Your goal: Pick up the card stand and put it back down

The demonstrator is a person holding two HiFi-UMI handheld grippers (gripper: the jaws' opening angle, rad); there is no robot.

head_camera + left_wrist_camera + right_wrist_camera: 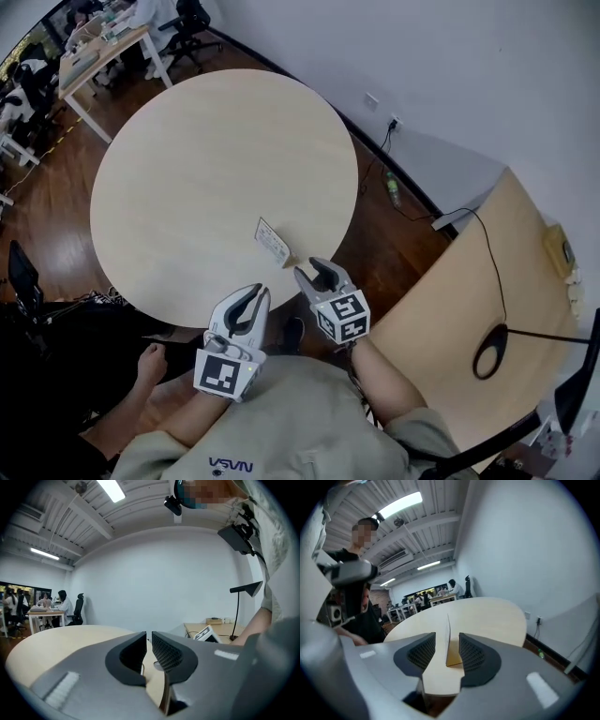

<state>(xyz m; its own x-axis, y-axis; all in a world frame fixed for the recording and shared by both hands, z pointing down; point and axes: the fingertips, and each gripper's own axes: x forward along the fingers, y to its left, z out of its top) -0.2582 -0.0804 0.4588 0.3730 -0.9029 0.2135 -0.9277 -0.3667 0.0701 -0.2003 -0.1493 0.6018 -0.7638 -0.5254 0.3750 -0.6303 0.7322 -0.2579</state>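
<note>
The left gripper was held at the near edge of the round table, left of the card stand and apart from it. In the left gripper view its jaws were pressed together with only a thin slit between the pads, and nothing was held in the left gripper.

The card stand stood upright on the table, near the edge closest to the person, with its white card facing left.

The right gripper was at the table edge, just beside the card stand's near end. In the right gripper view the jaws of the right gripper were spread, with the card stand seen edge-on between them. A gap showed on each side, so neither pad pressed on it.
</note>
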